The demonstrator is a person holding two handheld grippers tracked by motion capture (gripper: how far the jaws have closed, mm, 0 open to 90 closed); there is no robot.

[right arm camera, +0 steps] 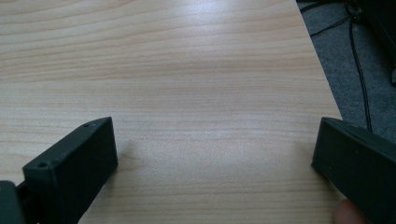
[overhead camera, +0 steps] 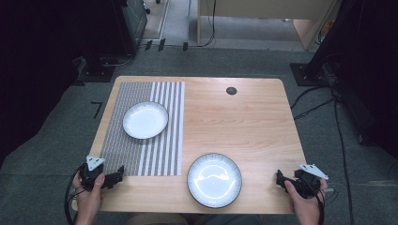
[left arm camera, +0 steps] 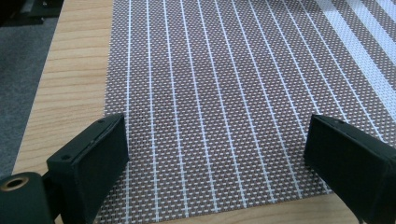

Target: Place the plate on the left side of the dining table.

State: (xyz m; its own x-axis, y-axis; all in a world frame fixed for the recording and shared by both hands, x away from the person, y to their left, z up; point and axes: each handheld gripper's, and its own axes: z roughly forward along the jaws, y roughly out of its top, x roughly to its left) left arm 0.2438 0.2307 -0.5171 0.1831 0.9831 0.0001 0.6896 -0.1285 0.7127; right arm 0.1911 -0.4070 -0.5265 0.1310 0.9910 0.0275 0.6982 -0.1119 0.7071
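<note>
Left gripper [left arm camera: 215, 154] spread wide, nothing between the jaws, poised over the near edge of the striped woven placemat [left arm camera: 224, 84] at the table's near left corner. Right gripper [right arm camera: 212, 158] likewise wide apart and empty, above bare wood of the table [right arm camera: 187, 70] near its right edge. Nearest to it, a dark-rimmed white plate [overhead camera: 214, 180] on the wood at the near edge, between both grippers. Farther back on the placemat, a smaller white plate [overhead camera: 145, 120].
</note>
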